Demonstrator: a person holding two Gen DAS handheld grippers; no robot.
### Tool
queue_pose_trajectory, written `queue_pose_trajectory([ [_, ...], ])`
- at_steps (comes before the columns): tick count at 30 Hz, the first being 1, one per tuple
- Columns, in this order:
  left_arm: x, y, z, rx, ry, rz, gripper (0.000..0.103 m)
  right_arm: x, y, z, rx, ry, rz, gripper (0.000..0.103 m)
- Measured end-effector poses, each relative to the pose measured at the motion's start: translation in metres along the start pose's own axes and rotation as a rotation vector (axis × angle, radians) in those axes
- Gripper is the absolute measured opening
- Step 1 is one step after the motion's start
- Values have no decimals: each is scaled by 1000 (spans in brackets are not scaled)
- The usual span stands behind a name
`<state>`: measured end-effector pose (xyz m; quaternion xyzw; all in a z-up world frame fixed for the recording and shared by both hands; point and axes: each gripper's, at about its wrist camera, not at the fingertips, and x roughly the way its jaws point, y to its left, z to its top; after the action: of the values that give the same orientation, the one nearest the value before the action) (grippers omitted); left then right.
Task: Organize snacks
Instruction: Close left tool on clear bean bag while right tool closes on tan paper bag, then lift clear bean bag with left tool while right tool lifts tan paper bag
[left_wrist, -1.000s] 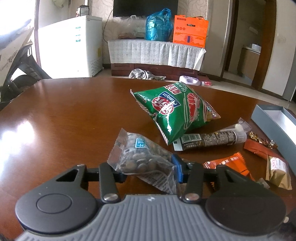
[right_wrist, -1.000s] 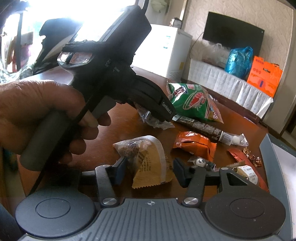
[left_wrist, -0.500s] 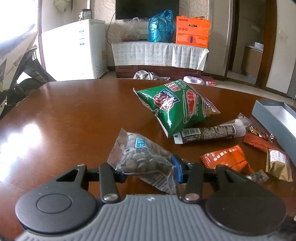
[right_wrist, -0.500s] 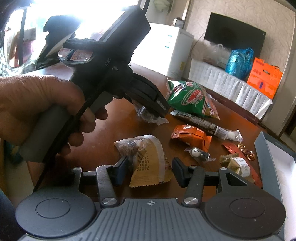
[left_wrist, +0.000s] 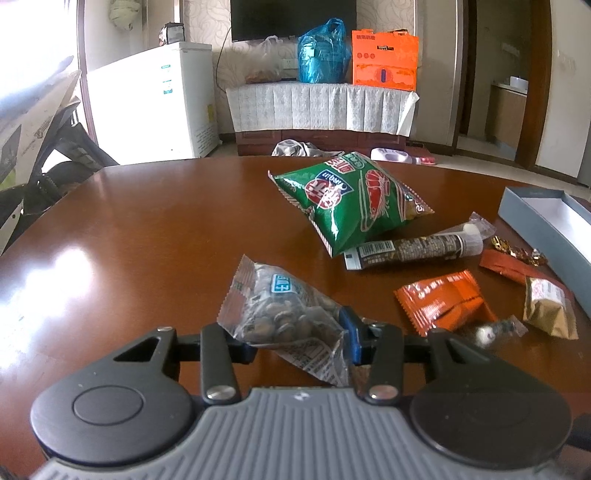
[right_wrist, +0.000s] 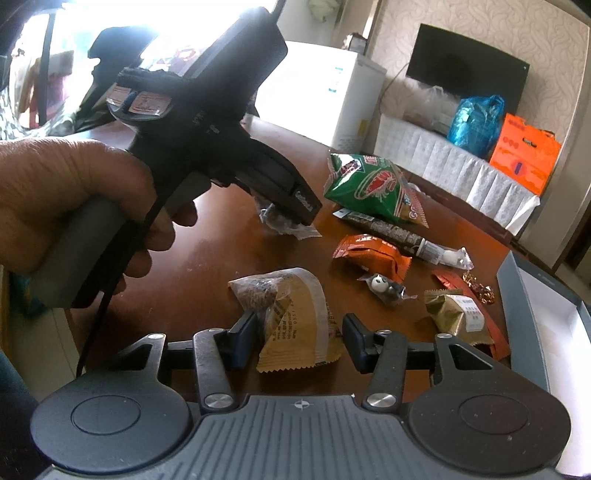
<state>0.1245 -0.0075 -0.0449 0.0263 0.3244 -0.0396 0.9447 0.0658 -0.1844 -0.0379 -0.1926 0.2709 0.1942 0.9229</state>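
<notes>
My left gripper (left_wrist: 299, 338) is shut on a clear bag of dark seeds (left_wrist: 284, 310), held just above the brown table (left_wrist: 147, 236); it also shows in the right wrist view (right_wrist: 284, 221). My right gripper (right_wrist: 295, 332) is closed around a tan and clear snack packet (right_wrist: 291, 314); its left pad touches the packet, the right pad (right_wrist: 354, 332) stands slightly off it. A green shrimp-chip bag (left_wrist: 351, 201), a long dark stick pack (left_wrist: 413, 249), an orange packet (left_wrist: 443, 301) and a gold packet (left_wrist: 548, 306) lie on the table.
A grey open box (left_wrist: 550, 221) with a white inside sits at the table's right edge, also in the right wrist view (right_wrist: 546, 321). A small wrapped candy (right_wrist: 386, 288) and a red packet (left_wrist: 513, 264) lie near it. The person's hand (right_wrist: 66, 192) holds the left gripper's handle.
Both grippers have risen and tilted slightly with their packets still between the fingers. The snacks on the table have not moved.
</notes>
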Motion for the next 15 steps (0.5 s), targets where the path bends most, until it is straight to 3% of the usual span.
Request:
queue_pose_trajectory([
  [15, -28, 7, -7, -6, -5, 54, 41, -18, -11, -2, 1, -31, -7, 45],
])
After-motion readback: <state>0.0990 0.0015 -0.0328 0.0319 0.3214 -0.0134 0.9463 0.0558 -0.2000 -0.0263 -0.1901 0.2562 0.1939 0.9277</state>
